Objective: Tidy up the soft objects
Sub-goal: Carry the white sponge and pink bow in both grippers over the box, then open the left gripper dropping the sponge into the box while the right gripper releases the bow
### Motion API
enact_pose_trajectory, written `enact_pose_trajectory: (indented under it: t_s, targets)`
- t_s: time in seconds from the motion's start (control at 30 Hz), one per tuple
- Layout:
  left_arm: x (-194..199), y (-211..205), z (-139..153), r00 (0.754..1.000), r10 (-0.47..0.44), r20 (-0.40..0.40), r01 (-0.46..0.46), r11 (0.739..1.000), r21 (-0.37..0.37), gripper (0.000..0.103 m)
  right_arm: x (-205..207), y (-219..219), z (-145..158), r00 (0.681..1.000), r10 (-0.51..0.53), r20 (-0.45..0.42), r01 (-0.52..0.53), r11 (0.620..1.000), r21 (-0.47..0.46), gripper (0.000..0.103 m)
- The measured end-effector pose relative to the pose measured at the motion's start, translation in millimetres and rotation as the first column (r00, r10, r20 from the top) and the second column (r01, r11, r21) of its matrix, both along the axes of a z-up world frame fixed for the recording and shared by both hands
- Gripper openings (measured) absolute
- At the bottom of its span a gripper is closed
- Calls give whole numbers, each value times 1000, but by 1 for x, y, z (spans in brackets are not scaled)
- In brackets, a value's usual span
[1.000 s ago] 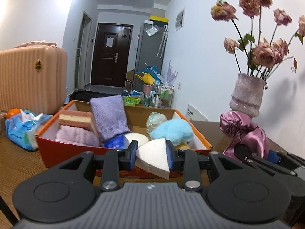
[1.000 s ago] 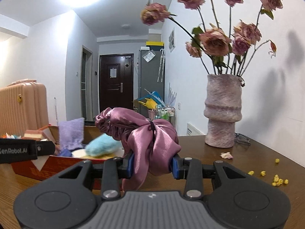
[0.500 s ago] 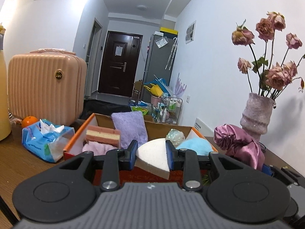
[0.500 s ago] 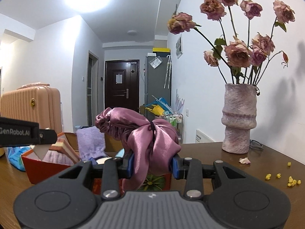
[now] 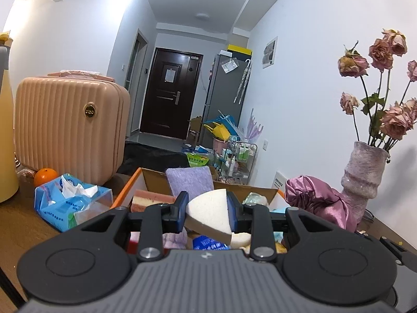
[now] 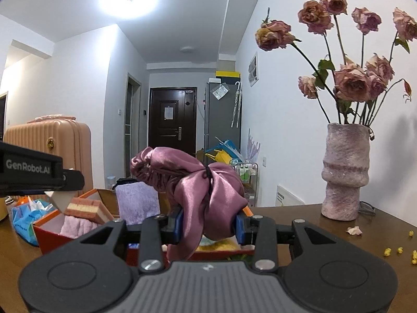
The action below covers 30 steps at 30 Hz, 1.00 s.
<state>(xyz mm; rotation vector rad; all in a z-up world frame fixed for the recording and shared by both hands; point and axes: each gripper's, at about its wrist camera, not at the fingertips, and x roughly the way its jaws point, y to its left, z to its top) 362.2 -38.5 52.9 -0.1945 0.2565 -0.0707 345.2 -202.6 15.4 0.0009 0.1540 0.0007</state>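
The left gripper (image 5: 207,212) squeezes a white sponge wedge (image 5: 211,215). The right gripper (image 6: 208,224) squeezes a purple satin scrunchie (image 6: 198,185). The orange box (image 6: 49,232) sits just ahead and below both, maybe a bit nearer the left one.

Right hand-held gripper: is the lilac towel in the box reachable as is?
Probably not. The right hand-held gripper is shut on the satin scrunchie, which fills its jaws. The lilac towel stands exposed in the orange box, so the path looks open once the scrunchie is released.

Glossy satin scrunchie (image 6: 208,195), matt foam wedge (image 5: 208,214)
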Motion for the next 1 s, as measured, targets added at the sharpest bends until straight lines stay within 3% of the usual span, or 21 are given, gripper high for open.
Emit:
enact_pose_trajectory:
  t_s: [0.87, 1.0]
  targets:
    - [76, -3, -6, 999, 39, 19, -39, 999, 34, 31, 71, 17, -4, 1000, 29, 12, -28, 999, -29, 37]
    - [87, -6, -8, 998, 49, 25, -51, 998, 48, 32, 85, 19, -6, 999, 37, 2, -37, 999, -39, 41]
